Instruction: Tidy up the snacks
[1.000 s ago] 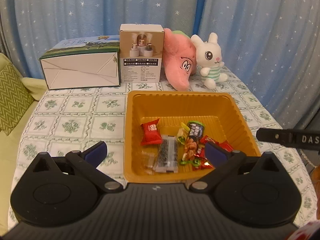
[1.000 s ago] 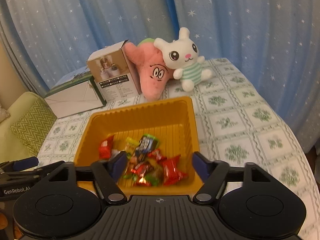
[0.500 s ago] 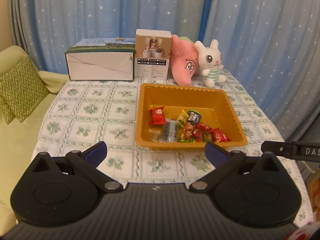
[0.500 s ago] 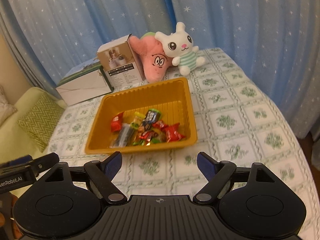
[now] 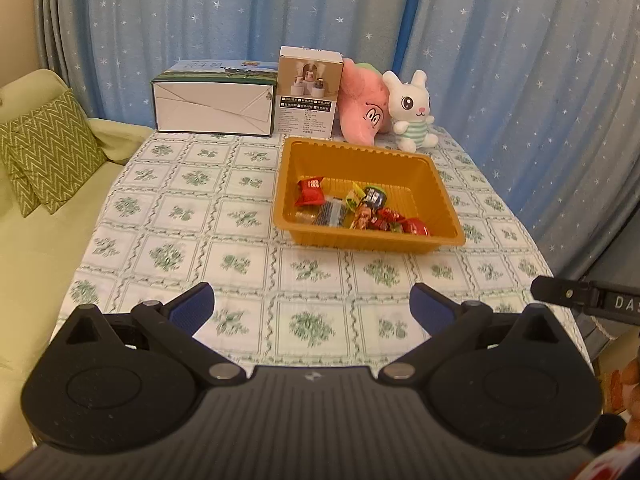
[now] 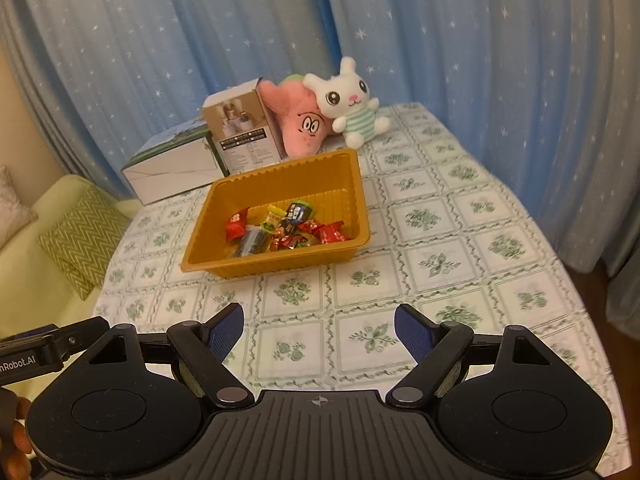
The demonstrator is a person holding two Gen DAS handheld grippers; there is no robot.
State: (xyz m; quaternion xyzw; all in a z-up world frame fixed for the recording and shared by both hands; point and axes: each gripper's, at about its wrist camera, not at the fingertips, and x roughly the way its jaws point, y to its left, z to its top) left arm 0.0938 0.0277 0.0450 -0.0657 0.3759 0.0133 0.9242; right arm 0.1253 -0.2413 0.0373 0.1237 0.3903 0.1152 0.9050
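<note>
Bright wrapped snacks (image 5: 360,210) lie heaped in the orange tray (image 5: 416,168)

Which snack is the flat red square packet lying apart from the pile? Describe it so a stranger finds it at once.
Start at the orange plastic tray on the green-patterned tablecloth, in front of the pink plush toy. Inside, look to the tray's left end, as the left wrist view shows it. The red square packet lies there, left of the pile of mixed wrappers, and bears a white label.
</note>
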